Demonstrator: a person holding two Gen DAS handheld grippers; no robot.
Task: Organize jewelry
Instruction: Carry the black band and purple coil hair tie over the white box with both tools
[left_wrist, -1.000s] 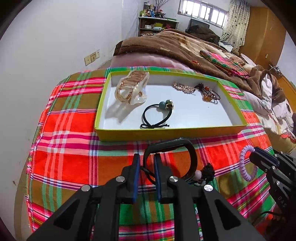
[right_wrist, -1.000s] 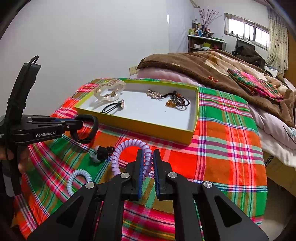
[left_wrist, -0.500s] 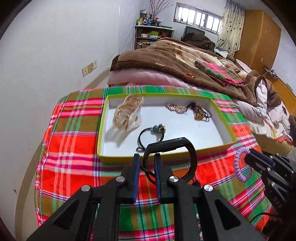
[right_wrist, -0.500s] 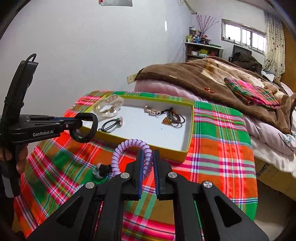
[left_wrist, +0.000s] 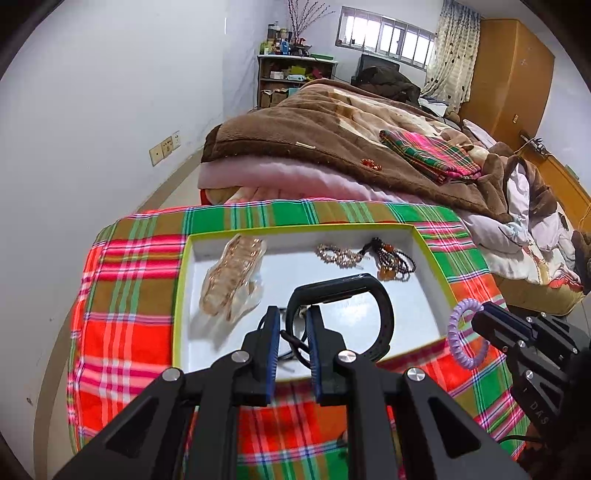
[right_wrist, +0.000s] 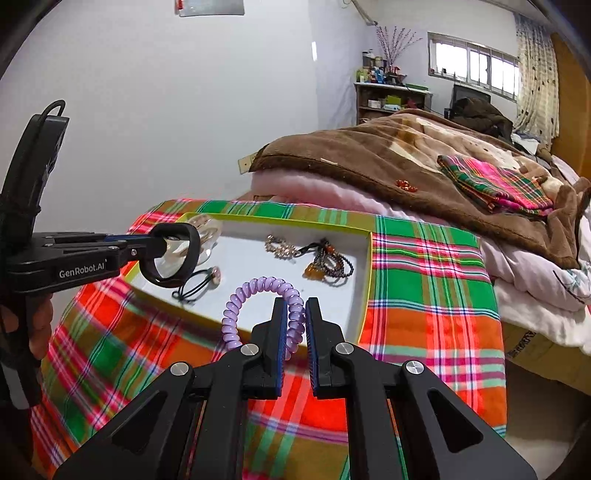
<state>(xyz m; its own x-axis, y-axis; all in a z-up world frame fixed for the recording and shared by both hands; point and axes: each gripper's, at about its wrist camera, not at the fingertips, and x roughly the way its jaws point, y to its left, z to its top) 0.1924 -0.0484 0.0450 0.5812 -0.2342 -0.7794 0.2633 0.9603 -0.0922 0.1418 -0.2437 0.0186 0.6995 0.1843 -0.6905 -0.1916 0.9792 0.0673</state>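
My left gripper (left_wrist: 292, 317) is shut on a black band bracelet (left_wrist: 376, 295) and holds it above the near left part of the yellow-rimmed white tray (left_wrist: 432, 254); it also shows in the right wrist view (right_wrist: 147, 251). My right gripper (right_wrist: 295, 314) is shut on a purple spiral hair tie (right_wrist: 255, 291), held above the tray's near rim (right_wrist: 364, 295). In the tray lie a clear hair claw (left_wrist: 232, 277), a black hair tie (right_wrist: 195, 282), a gold chain (right_wrist: 280, 247) and dark beaded bracelets (right_wrist: 328, 262).
The tray sits on a red, green and orange plaid cloth (right_wrist: 424, 288). Behind it is a bed with a brown blanket (left_wrist: 332, 140) and a folded plaid cloth (left_wrist: 432, 155). A white wall (left_wrist: 92, 110) is on the left.
Both grippers rose and moved forward with their items, from over the cloth near the tray's front to over the tray. The loose items left on the cloth are out of view.
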